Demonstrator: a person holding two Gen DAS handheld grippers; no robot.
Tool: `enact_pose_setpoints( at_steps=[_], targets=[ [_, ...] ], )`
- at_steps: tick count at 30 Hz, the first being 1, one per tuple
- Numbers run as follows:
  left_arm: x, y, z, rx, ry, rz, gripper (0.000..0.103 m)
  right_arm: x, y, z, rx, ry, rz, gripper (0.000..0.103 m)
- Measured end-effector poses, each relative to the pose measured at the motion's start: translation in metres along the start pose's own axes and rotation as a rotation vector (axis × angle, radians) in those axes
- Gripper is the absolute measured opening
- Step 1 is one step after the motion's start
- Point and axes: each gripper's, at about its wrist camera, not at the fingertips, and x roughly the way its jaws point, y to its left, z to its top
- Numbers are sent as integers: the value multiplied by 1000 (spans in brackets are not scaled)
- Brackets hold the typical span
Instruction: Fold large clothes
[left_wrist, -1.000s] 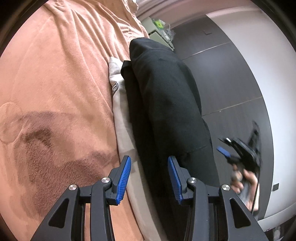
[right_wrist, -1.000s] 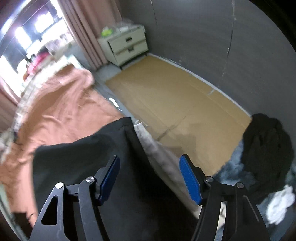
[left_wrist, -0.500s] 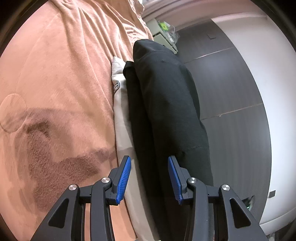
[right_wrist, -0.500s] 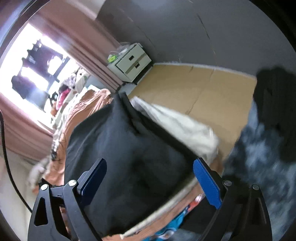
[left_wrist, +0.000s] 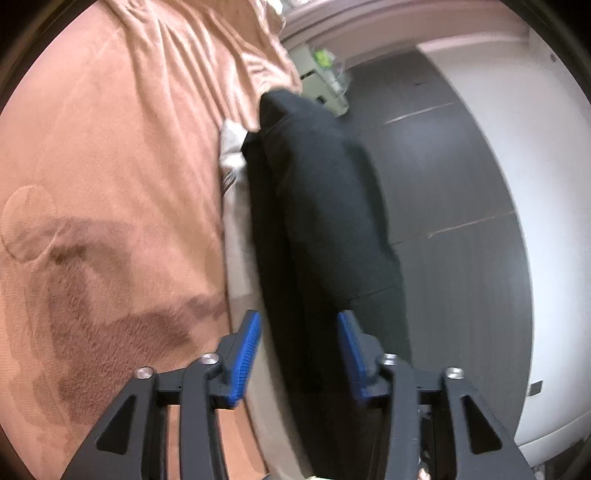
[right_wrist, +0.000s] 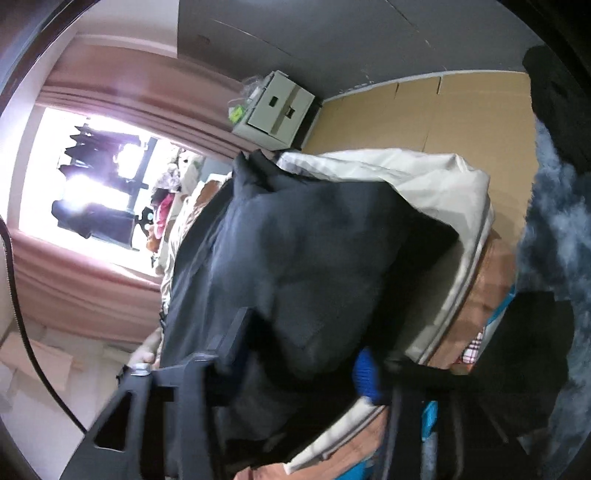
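The black garment (left_wrist: 325, 206) lies folded in a long bundle on a white garment (left_wrist: 236, 206) at the edge of the bed's peach blanket (left_wrist: 110, 155), running from 12 to 6 o'clock in the left wrist view. The left hand-held gripper (left_wrist: 297, 350) is spread, blue pads either side of the bundle's near end, not touching it. In the right wrist view the black garment (right_wrist: 314, 258) fills the centre; the right hand-held gripper (right_wrist: 299, 354) has cloth between its fingers, but whether it pinches I cannot tell. A white drawer unit (right_wrist: 277, 107) stands at 12 o'clock.
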Motion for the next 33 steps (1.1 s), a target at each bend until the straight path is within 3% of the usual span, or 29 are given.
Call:
enact_pose_setpoints(
  at_steps=[2, 5, 7, 9, 19, 27, 33],
  targets=[
    [-4, -5, 1, 21, -44, 0, 86, -4, 7, 1, -23, -14, -1, 27],
    [7, -15, 2, 54, -11, -13, 86, -8, 16, 9, -55, -30, -14, 22],
    [20, -22, 1, 64, 26, -19, 76, -10, 22, 12, -69, -40, -24, 21],
    [29, -29, 1, 80, 56, -23, 59, -12, 26, 16, -79, -47, -30, 20],
    [54, -72, 14, 166, 67, -5, 59, -25, 1, 12, -33, -96, -41, 18],
    [51, -51, 15, 128, 62, -20, 59, -17, 24, 30, -106, -100, -87, 18],
    [46, -50, 13, 135, 65, -32, 59, -12, 7, 35, -64, -91, -105, 18]
  ],
)
